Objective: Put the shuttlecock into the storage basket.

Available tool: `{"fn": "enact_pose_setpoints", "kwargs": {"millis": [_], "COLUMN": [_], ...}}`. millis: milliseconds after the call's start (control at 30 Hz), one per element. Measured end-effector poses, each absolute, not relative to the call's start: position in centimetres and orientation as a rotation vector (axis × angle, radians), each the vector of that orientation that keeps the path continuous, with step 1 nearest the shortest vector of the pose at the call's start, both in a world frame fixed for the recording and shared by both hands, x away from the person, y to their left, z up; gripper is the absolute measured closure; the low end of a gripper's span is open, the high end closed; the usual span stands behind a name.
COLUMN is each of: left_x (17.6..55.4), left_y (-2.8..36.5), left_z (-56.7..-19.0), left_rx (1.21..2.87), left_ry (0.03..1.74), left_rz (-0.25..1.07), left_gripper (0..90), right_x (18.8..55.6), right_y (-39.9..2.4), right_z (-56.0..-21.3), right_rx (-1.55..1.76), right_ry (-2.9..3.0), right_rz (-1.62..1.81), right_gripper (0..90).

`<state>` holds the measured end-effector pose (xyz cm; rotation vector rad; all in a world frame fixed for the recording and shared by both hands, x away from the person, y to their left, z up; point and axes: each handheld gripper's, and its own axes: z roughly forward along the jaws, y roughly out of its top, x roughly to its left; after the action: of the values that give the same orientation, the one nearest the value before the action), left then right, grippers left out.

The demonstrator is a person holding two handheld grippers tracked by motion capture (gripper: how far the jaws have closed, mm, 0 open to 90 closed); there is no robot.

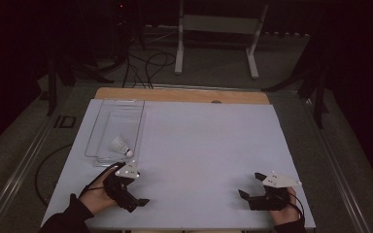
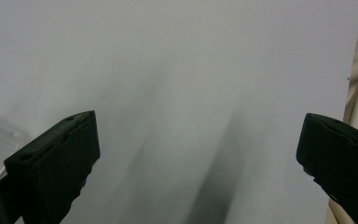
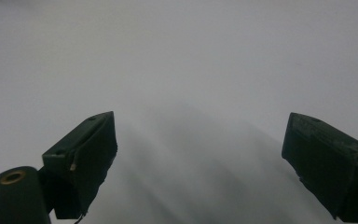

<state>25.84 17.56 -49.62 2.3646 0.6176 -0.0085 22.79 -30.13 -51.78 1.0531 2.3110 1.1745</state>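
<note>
Shuttlecock [image 1: 120,145]: white, flared feather skirt tapering to a small rounded cork tip; lies on its side with the tip toward the near edge of the worktop. It sits inside a clear tray [image 1: 108,112], at the tray's near end. Tray is a shallow rectangle of transparent plastic with thin glossy walls, long axis running from far edge toward near edge, placed along the worktop's left side.

Worktop [image 1: 199,145]: flat matte white sheet, smooth; a strip of wood [image 1: 184,95] shows along its far edge.

Left gripper [image 1: 135,190]: black, held in a hand near the near-left corner, just short of the tray's near end. In the left gripper view its fingers [image 2: 58,163] stand wide apart, nothing between them, bare white surface beyond.

Right gripper [image 1: 251,185]: near the near-right corner, well apart from the tray. Its fingers [image 3: 86,158] are likewise spread, holding nothing.
</note>
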Motion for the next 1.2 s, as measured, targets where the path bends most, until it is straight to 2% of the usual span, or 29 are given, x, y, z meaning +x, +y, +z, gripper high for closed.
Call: {"fn": "enact_pose_setpoints", "kwargs": {"millis": [500,700,900,1200], "left_x": [25.5,25.5,25.4,25.2], "left_y": [18.3,18.5,18.7,18.3], "left_z": [-51.1,-51.5,-51.5,-51.9], "left_rx": [2.278,2.248,2.189,2.171], "left_ry": [0.756,0.858,0.886,0.896], "left_rz": [0.019,0.079,0.154,0.189], "left_gripper": [0.2,0.2,0.2,0.2], "right_x": [22.8,22.9,22.8,22.9], "right_y": [-30.1,-30.1,-30.1,-30.1], "right_z": [-51.9,-51.9,-51.8,-51.9], "right_rx": [1.051,1.054,1.053,1.052], "right_ry": [2.319,2.319,2.319,2.320], "right_rz": [1.176,1.180,1.176,1.176], "right_gripper": [9.8,9.8,9.8,9.8]}}
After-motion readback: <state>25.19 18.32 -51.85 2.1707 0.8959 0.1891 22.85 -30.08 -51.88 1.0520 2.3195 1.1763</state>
